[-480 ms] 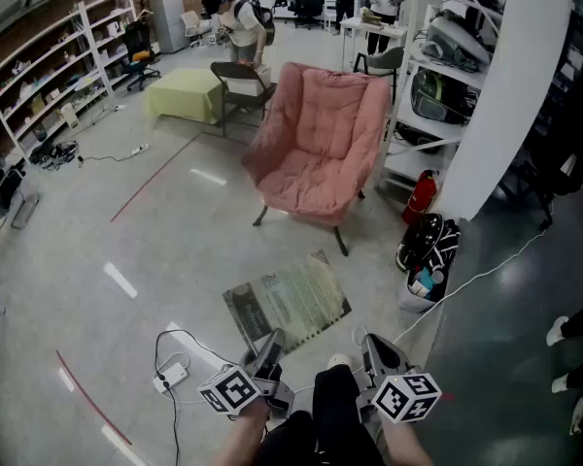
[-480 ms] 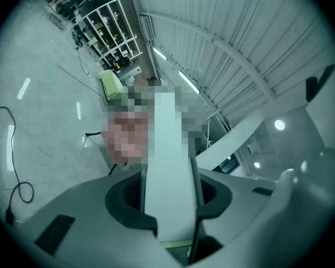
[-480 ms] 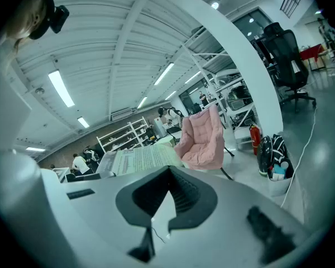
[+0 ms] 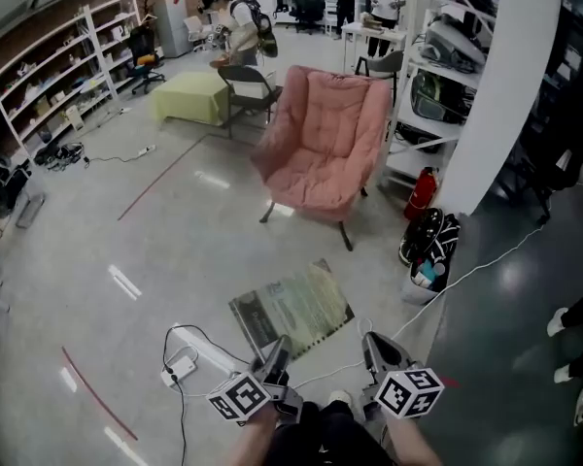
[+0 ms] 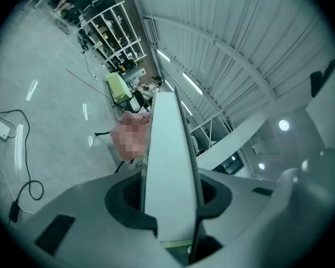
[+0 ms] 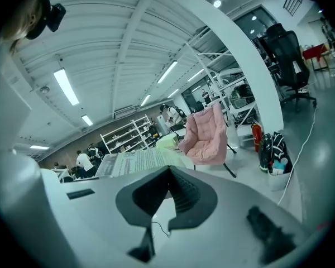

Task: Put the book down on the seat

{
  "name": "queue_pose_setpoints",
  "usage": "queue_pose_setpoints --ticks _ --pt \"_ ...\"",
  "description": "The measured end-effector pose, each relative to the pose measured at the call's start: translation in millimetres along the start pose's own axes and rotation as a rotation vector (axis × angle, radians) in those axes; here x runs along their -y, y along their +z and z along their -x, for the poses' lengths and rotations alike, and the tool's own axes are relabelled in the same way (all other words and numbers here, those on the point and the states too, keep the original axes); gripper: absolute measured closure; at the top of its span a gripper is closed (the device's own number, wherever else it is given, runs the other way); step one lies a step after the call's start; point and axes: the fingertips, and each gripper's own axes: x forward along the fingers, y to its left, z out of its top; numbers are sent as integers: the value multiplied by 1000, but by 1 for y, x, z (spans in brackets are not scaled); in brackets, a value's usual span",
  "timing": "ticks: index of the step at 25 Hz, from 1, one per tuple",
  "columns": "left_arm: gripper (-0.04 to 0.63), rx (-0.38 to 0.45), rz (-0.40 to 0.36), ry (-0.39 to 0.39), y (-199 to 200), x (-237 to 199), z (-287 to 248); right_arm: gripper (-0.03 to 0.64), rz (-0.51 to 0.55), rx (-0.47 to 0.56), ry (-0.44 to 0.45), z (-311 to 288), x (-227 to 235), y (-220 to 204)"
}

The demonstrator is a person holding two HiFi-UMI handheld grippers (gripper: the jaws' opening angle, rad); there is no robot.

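One grip: left gripper (image 4: 277, 349) pinched near edge of flat grey-green printed book (image 4: 291, 309) | right gripper (image 4: 371, 344) closed, empty, beside it | needed: level carry to pink cushioned seat (image 4: 306, 194), well ahead of fingers

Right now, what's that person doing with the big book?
Somebody holds the book out flat, with the left gripper clamped on its near edge. The right gripper holds nothing, beside the book. The pink chair stands ahead, and the book is not on its seat yet.
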Motion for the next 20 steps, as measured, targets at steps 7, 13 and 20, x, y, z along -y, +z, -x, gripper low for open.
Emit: queue_pose_setpoints --ticks 7,13,20 --pt "437 2 -19 -33 5 10 -4 604 -47 72 0 -3 4 12" --pt "437 -16 -25 -28 8 9 -23 603 -46 86 -16 -17 10 23" --pt "437 -2 -4 -2 23 -1 -60 603 -46 73 -31 -52 27 37"
